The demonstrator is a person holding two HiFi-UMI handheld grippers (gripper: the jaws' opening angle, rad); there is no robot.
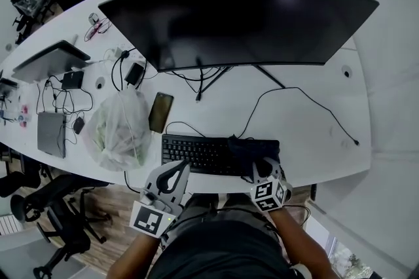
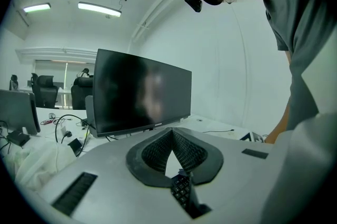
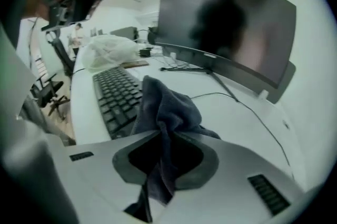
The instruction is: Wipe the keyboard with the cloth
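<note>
A black keyboard (image 1: 200, 154) lies along the near edge of the white desk (image 1: 314, 133). A dark grey cloth (image 1: 250, 150) is bunched on its right end. My right gripper (image 1: 263, 166) is shut on that cloth, holding it over the keys. In the right gripper view the cloth (image 3: 167, 107) is pinched between the jaws of the right gripper (image 3: 160, 136), with the keyboard (image 3: 117, 95) stretching off to the left. My left gripper (image 1: 181, 169) hovers at the keyboard's near left edge, shut and empty. In its own view the left gripper (image 2: 171, 132) has its pads meeting, with keys (image 2: 181, 190) showing below.
A wide curved monitor (image 1: 236, 19) stands behind the keyboard, its cable (image 1: 308, 101) trailing right. A translucent plastic bag (image 1: 121, 130) and a phone (image 1: 160, 112) lie left of the keyboard. Laptops (image 1: 49, 61), chargers and wires crowd the far left. An office chair (image 1: 52, 219) stands below the desk edge.
</note>
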